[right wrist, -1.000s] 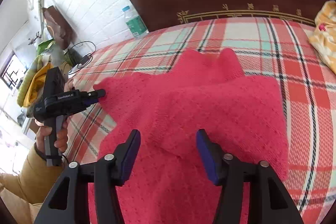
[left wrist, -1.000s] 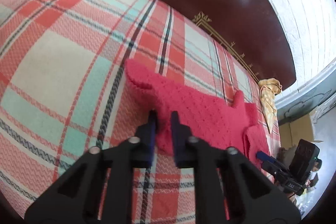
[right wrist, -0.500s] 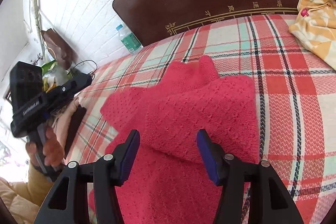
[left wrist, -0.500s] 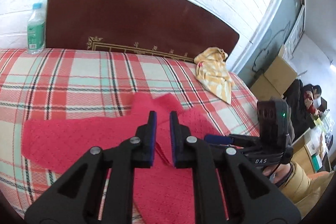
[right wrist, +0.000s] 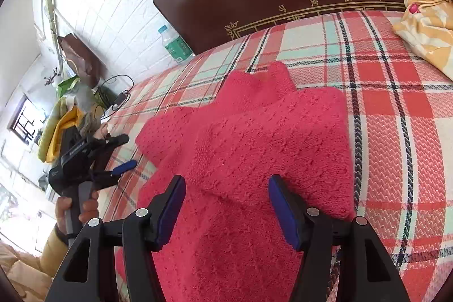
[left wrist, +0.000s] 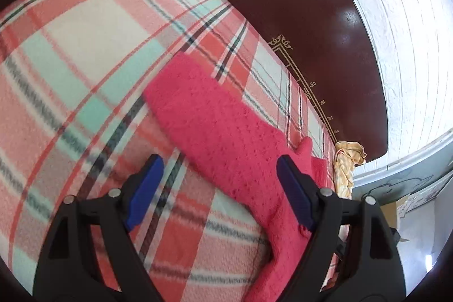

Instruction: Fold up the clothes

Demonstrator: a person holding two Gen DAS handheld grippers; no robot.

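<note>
The red knitted sweater (right wrist: pixel 254 149) lies flat on the red, cream and mint plaid bedspread (right wrist: pixel 396 115), its right sleeve folded across the body. The left gripper (left wrist: pixel 219 191) has just opened its jaws wide; the outstretched left sleeve (left wrist: pixel 215 126) lies between them, unpinched. The right gripper (right wrist: pixel 226 205) hovers half open over the sweater, holding nothing.

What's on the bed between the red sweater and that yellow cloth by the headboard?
Nothing but bare plaid blanket. In the right wrist view, the red sweater and the yellow cloth lie apart, with only checked fabric between them.
</note>
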